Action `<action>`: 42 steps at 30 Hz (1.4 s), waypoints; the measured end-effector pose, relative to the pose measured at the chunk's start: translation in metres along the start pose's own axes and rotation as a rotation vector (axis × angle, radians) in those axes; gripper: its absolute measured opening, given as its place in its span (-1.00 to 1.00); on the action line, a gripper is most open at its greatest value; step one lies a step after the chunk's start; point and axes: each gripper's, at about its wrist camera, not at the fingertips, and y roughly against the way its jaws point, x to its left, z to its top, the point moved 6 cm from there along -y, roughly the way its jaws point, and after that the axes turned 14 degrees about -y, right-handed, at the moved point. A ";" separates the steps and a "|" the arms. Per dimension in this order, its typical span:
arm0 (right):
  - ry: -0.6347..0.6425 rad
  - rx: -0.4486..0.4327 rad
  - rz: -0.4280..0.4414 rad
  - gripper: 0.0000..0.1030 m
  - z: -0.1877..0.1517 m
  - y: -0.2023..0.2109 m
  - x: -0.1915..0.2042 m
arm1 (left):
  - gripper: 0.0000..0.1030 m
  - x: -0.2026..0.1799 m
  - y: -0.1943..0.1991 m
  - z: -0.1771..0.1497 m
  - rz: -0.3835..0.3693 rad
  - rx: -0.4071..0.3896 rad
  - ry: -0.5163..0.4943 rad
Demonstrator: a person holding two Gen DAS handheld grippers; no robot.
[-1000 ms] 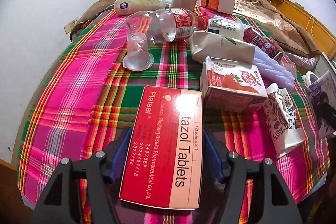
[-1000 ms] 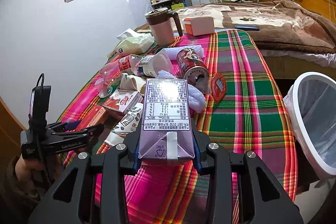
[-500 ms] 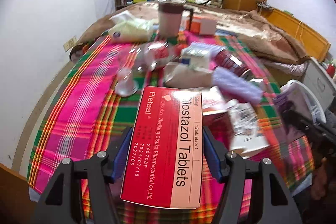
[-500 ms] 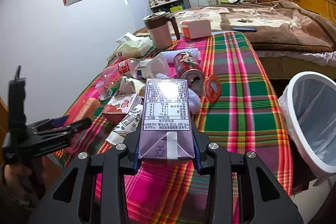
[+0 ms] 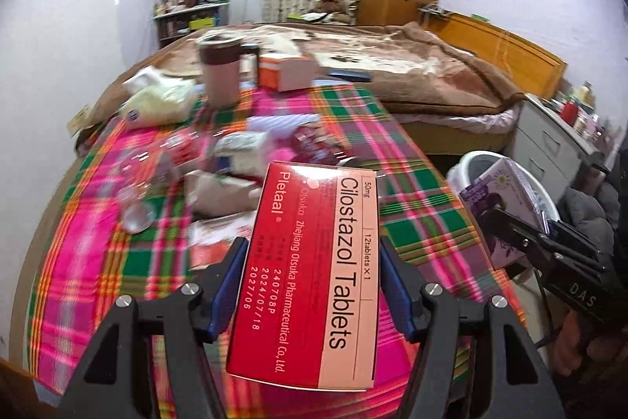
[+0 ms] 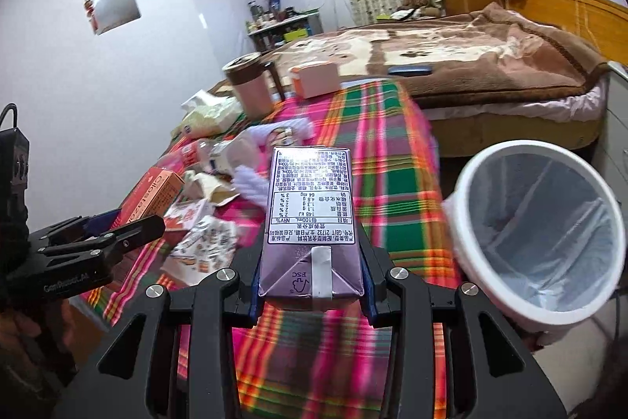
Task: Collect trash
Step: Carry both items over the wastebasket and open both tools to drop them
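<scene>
My left gripper (image 5: 314,285) is shut on a red Cilostazol tablet box (image 5: 310,269) and holds it above the plaid table (image 5: 98,254). My right gripper (image 6: 312,269) is shut on a purple drink carton (image 6: 310,214), raised over the table's right part. The white bin (image 6: 537,234) with a clear liner stands just right of the carton. In the left wrist view the bin (image 5: 471,160) sits behind the right gripper's carton (image 5: 506,207). In the right wrist view the left gripper with the red box (image 6: 153,195) is at the left.
Several pieces of trash lie on the table: a clear bottle (image 5: 165,160), a small cup (image 5: 135,218), a paper bag (image 5: 216,191), a strawberry carton (image 6: 184,218), a patterned wrapper (image 6: 208,242). A brown mug (image 5: 219,69) and an orange box (image 5: 286,73) stand at the back. A bed (image 5: 412,61) lies beyond.
My left gripper has lifted the red box off the table and swung right toward the bin. My right gripper has carried the purple carton up and right, closer to the bin.
</scene>
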 end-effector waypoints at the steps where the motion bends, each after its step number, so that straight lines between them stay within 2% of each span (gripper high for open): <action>1: -0.005 -0.009 -0.011 -0.25 0.003 0.003 -0.005 | 0.28 -0.007 -0.003 0.004 -0.016 -0.002 -0.008; 8: -0.036 -0.051 -0.089 -0.25 0.018 0.017 -0.037 | 0.28 -0.052 -0.021 0.030 -0.106 -0.010 -0.061; 14: -0.074 -0.079 -0.151 -0.25 0.028 0.027 -0.065 | 0.28 -0.094 -0.037 0.053 -0.153 -0.019 -0.124; 25: -0.137 -0.111 -0.275 -0.25 0.043 0.043 -0.124 | 0.29 -0.167 -0.062 0.078 -0.294 -0.017 -0.174; 32: -0.169 -0.079 -0.337 -0.25 0.044 0.033 -0.158 | 0.29 -0.207 -0.088 0.084 -0.369 0.016 -0.205; 42: -0.194 -0.017 -0.384 -0.25 0.045 0.021 -0.196 | 0.29 -0.237 -0.116 0.087 -0.408 0.058 -0.233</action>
